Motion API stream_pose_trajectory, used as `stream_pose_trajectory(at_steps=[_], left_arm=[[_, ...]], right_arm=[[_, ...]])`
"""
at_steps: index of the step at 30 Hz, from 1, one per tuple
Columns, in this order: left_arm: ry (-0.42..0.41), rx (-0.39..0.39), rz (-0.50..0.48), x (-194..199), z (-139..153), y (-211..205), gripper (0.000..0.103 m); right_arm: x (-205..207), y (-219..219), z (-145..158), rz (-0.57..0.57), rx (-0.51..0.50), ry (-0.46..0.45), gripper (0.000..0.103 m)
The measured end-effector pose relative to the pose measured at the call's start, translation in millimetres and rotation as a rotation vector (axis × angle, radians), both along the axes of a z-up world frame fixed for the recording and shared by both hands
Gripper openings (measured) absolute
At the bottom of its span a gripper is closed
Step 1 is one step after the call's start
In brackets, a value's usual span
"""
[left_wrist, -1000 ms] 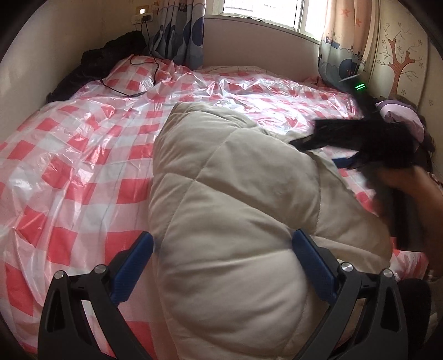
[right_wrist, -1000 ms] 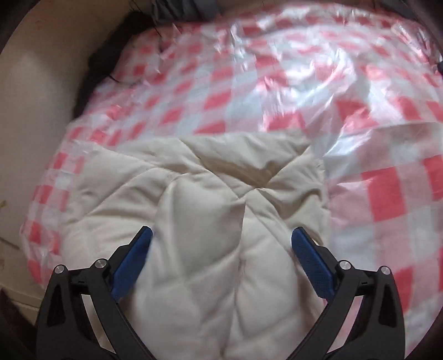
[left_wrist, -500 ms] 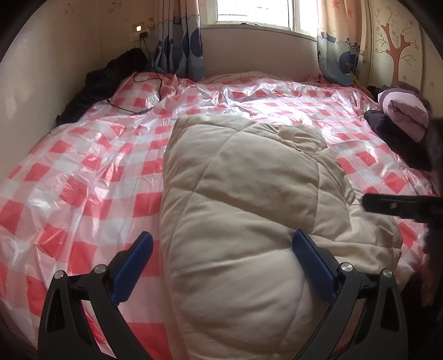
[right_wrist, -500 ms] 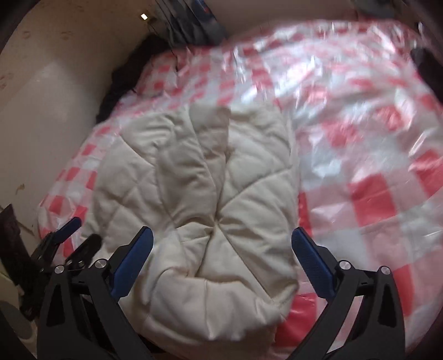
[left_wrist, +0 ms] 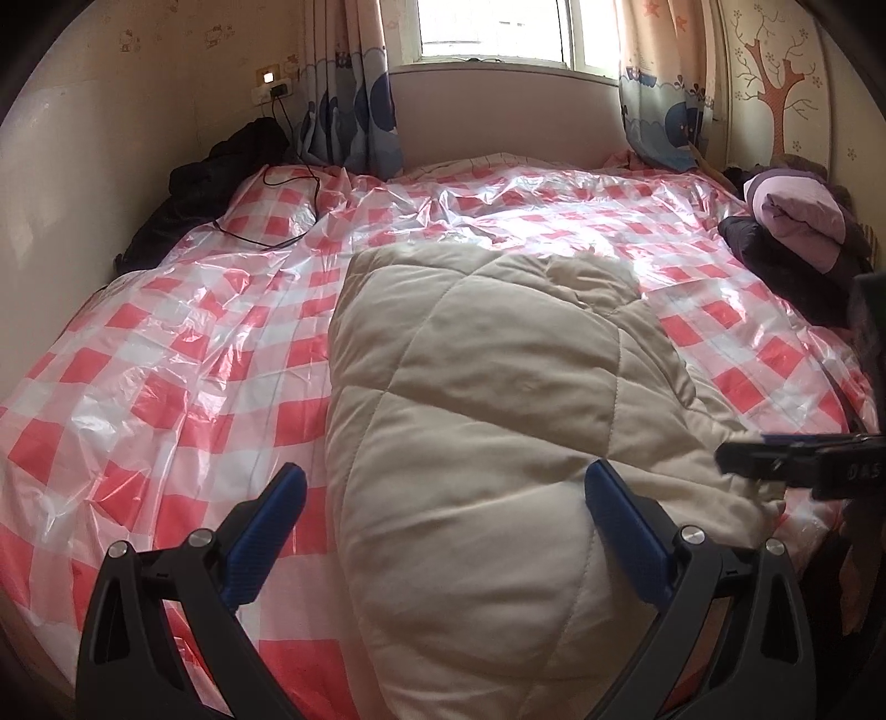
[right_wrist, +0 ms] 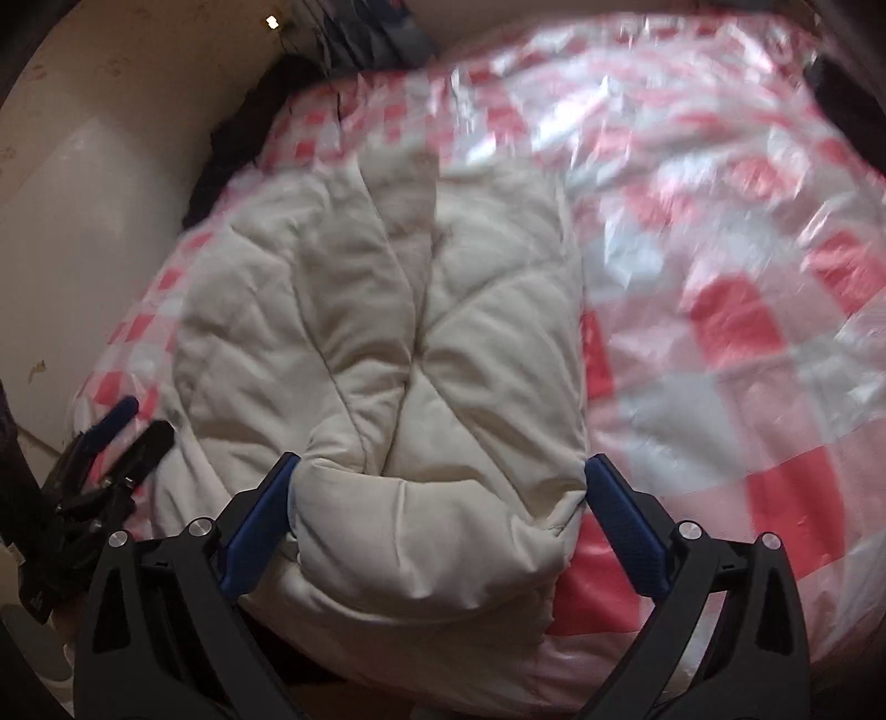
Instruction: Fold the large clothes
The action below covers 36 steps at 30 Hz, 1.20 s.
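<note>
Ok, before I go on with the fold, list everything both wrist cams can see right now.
Quilted coat: one, cream, folded, lying on the near middle of the bed.
Plastic sheet: one, red and white check, covering the bed.
Dark garment: one, black, heaped against the left wall at the far corner.
Cable: one, black, running from the wall socket onto the sheet.
Folded clothes: a small pile, purple on dark, at the right edge of the bed.
Curtains: two, patterned blue and pink, either side of the window.
Tree decal: one, orange, on the right wall.
Left gripper: open, above the coat's near end.
Right gripper: open, astride the coat's near edge.
</note>
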<state>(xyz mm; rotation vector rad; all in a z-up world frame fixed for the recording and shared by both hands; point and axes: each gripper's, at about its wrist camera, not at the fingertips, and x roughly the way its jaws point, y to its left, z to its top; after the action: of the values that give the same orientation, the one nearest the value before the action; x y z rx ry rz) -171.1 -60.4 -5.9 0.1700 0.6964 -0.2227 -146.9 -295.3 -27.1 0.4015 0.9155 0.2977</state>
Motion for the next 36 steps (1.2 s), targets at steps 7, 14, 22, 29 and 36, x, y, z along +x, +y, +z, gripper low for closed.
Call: stream_pose_trajectory(at_steps=[7,14,22,29,36], left_arm=[[0.016,-0.025,-0.018,-0.5,0.5,-0.9,0.097],[0.027,-0.081,-0.028,0.2,3.6,2.7,0.097],[0.152,-0.366,0.04,38.7,8.4,53.8,0.097],[0.405,-0.426,0.125,105.6,-27.9,73.7,0.097],[0.314,-0.389,0.058,98.9,-16.2,51.1,0.097]], right_arm=[[7.6,5.7,-23.5,0.061,0.036,0.073,0.097],[25.0,-5.7,10.8,0.038,0.073,-0.006,0.097],[98.1,-15.3,-6.6,-0.017,0.173,0.099,0.097],[114.3,-17.3,-30.0,-0.007,0.223,0.154,0.097],[134.5,14.6,-52.4,-0.005,0.361,0.101,0.097]])
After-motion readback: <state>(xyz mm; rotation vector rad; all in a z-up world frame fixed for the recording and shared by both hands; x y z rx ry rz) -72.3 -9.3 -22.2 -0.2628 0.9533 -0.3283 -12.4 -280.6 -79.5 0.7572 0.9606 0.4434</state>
